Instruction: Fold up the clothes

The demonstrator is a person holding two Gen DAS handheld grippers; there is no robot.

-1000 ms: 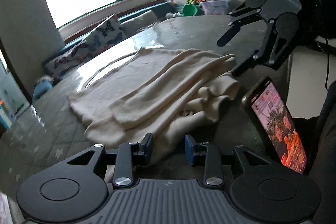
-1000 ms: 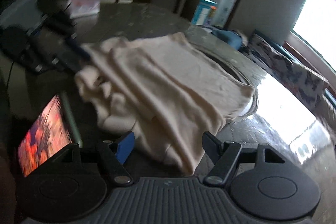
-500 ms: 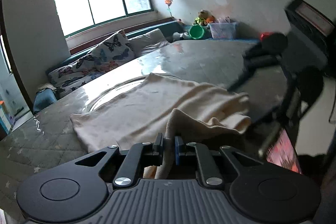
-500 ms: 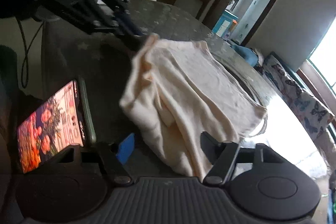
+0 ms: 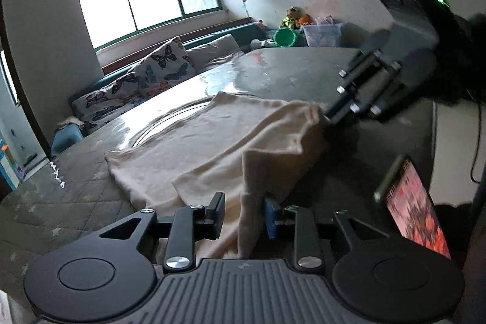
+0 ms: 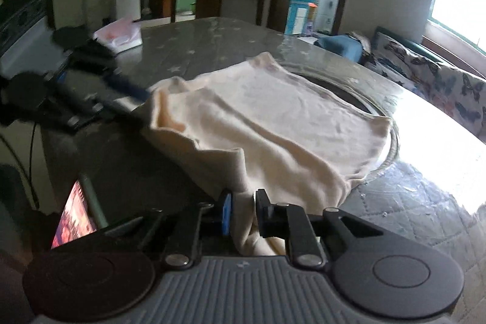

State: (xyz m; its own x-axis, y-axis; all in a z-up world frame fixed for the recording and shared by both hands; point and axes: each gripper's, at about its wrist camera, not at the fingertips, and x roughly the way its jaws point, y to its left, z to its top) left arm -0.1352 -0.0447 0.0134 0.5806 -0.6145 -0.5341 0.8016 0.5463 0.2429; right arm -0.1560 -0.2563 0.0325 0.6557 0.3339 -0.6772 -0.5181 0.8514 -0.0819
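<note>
**Both tools at the near edge of the cloth**

The cream garment point(image 5: 231, 135) lies spread on the grey worktop point(image 5: 70, 202), its near edge lifted. The right tool point(image 6: 243, 214) has just been closing and now pinches a fold. The left tool point(image 5: 244, 214) has just been opening, cloth hanging between its narrowly parted jaws. A lit phone point(image 5: 416, 211) stands nearby

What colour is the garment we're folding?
Plain cream garment, no print; clearest in the right wrist view.
</note>
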